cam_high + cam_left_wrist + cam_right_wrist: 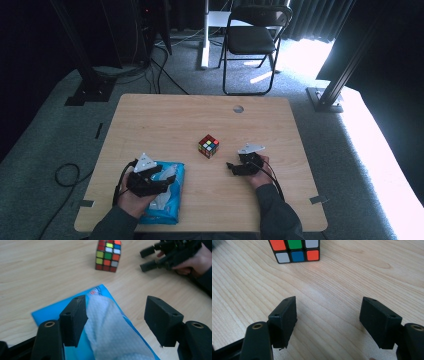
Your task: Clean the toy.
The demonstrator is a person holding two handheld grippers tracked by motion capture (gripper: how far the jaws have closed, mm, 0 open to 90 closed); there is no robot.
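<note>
left gripper over blue wipes pack
jaws apart, white wipe between them unpinched; cube at 1 o'clock; right gripper released

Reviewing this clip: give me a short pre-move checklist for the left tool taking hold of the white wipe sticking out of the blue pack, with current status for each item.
1. Left tool jaws apart: ok.
2. White wipe between those jaws: ok, against one jaw, clear of the other.
3. Wipe gripped on both sides: not ok.
4. Blue pack flat on the table: ok.
5. Pack held down by anything: not ok; right tool is open over bare wood.
6. Puzzle cube clear of the pack: ok.
</note>
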